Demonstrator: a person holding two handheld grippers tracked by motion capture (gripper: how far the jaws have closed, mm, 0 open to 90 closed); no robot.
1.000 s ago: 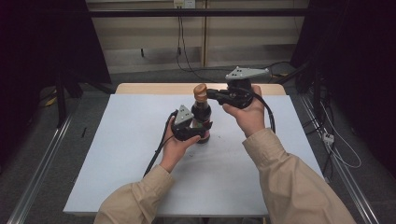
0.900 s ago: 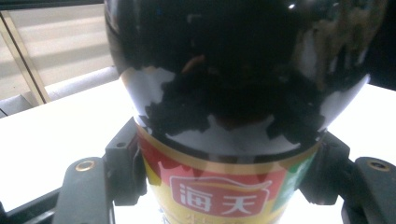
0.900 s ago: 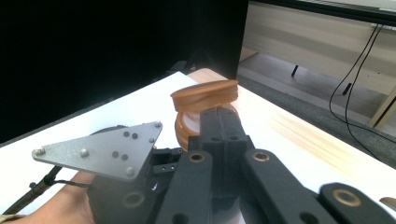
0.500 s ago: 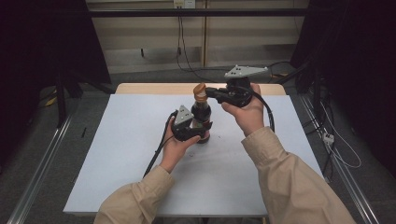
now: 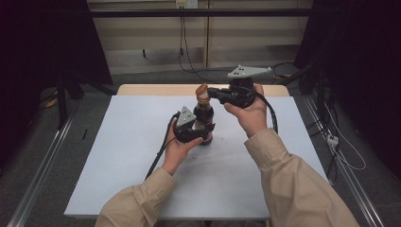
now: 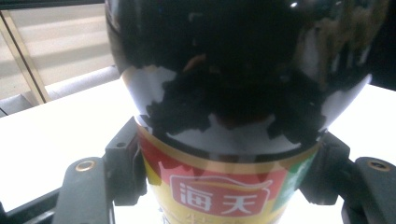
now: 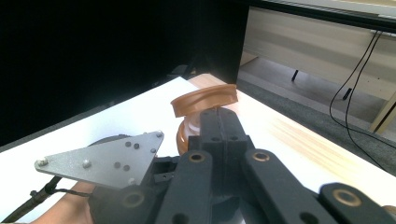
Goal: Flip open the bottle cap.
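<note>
Dark glass, brown plastic: a bottle [image 5: 204, 120] of dark sauce is stood upright near the middle of the worktop [image 5: 118, 156], toward its far edge, on a white sheet. A red and yellow label with white characters is wrapped round its lower body. An orange-brown flip cap [image 5: 202, 91] is seen hinged up and tilted at the neck, with the pale spout exposed beneath it in the right gripper view.

Left gripper [image 5: 197, 135]: clamped round the lower body of the bottle at label height, one jaw pressed on each side, as shown in the left gripper view. The hold is judged to be a bracing one, so that the bottle is kept from tipping or turning while its top is worked. The left hand [image 5: 179, 144] is laid low, close to the worktop, with the forearm brought in from the near edge.

Right gripper [image 5: 211, 93]: held level at the height of the neck and pointed toward the cap from the right side. Its jaws are seen drawn close together just at the cap; whether the cap's edge is pinched or only touched cannot be told. The placing is judged to suit levering the cap open or pressing it shut. The right hand [image 5: 246, 113] is raised well above the worktop, wrist cocked, with the cable [image 5: 272, 111] trailed over the forearm.
</note>
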